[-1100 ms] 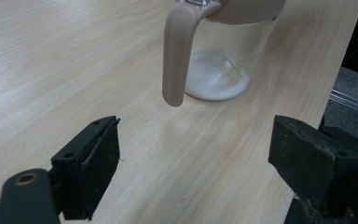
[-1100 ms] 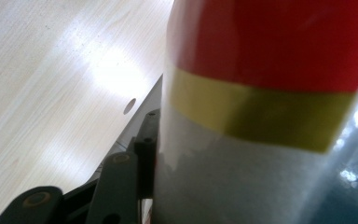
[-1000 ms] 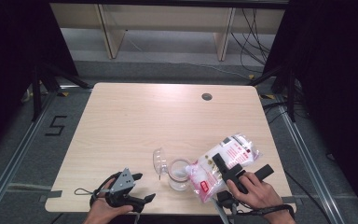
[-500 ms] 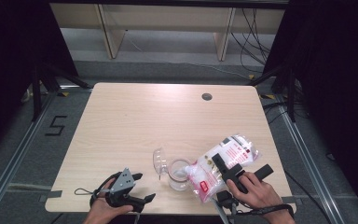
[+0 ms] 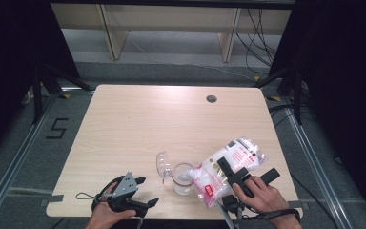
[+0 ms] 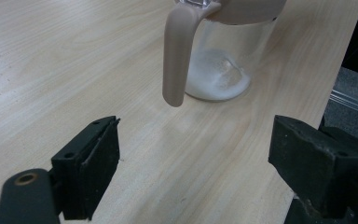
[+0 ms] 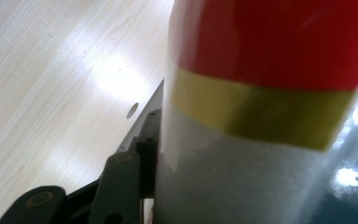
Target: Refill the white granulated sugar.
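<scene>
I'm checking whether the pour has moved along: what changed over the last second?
Nothing visibly changed. The right gripper still clamps the bag tilted over the glass jar, and the left gripper stays open near the table's front edge.

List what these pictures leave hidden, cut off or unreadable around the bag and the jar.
- Print on the bag: too small to read in the high view.
- Bag's mouth over the jar: whether anything is pouring is too small to tell there.
- Jar's top: cut off by the upper edge of the left gripper view.
- Right gripper: its far side is covered by the bag in the right gripper view.
- Left gripper: nothing hidden, fingers apart and empty.
</scene>
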{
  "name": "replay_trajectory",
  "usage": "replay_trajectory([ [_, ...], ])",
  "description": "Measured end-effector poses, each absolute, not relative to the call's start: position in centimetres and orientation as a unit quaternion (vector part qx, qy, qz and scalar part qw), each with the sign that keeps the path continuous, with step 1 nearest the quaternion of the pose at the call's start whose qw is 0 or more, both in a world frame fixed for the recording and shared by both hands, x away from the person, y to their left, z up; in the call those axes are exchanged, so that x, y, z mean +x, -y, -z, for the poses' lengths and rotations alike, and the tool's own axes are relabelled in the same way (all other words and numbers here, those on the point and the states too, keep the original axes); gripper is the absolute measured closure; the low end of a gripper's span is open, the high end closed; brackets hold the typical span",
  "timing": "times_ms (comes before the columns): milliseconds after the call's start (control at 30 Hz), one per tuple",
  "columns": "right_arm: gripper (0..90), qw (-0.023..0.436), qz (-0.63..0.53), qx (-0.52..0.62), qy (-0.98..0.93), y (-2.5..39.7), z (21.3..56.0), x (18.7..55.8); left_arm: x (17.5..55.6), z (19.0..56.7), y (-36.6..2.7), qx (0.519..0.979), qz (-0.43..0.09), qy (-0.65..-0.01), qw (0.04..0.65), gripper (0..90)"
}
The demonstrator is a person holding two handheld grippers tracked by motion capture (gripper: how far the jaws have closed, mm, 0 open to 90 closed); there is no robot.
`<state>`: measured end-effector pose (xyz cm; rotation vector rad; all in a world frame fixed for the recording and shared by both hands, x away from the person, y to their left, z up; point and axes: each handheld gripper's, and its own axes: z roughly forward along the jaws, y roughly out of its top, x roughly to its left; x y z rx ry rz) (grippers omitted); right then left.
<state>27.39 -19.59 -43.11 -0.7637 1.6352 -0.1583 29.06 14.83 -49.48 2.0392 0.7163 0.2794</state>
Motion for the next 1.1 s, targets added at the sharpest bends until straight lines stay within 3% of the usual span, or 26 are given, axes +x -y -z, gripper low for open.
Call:
replay_trajectory([
  [1100,61.5,0.619,0.065,-0.330,-0.710,19.67,42.94,27.37,29.04,49.47,-14.84,0.829,-0.114,-0.292,0.464,15.9],
])
